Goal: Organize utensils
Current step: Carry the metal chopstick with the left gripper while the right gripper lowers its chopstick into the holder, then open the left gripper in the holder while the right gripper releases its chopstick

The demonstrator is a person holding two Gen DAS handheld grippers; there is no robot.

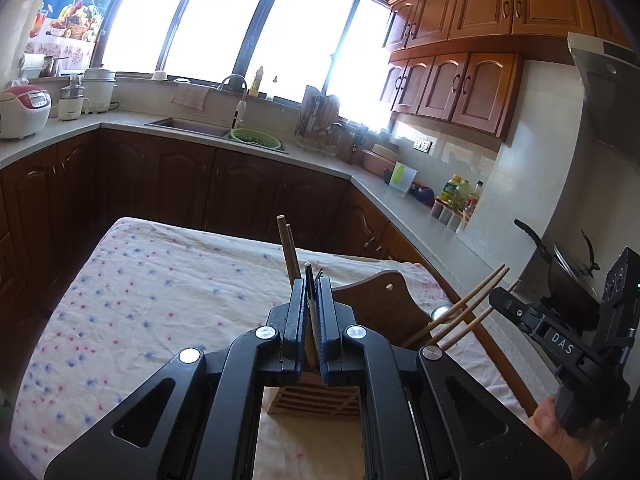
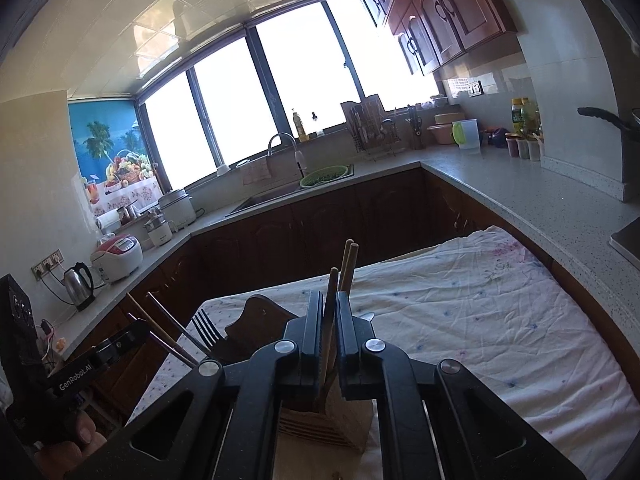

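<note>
Down at the near end of the cloth-covered table (image 1: 132, 280), both hand-held grippers are over a slatted wooden utensil holder (image 2: 328, 426), which stands upright close to the table's near edge. The left gripper (image 1: 311, 280) has its fingers pressed together on a thin dark-handled utensil (image 1: 309, 280); its long axis runs almost upright, with the tip poking out past the fingertips and the lower end going down toward the holder. In the right wrist view this same gripper shows at the left with a fork (image 2: 206, 330), tines up. The right gripper (image 2: 330, 300) pinches one wooden chopstick (image 2: 329, 320), likewise near vertical, its top just clear of the fingertips and its lower end dipping into the holder. Two more wooden chopsticks (image 2: 347, 264) stand in the holder just beyond the fingers, leaning slightly right. From the left wrist camera, the right gripper appears at the right edge, with about three slanting wooden sticks (image 1: 468, 308) beside it, though which one it holds I cannot tell. A brown wooden board (image 1: 380, 300) rises behind the holder.
</note>
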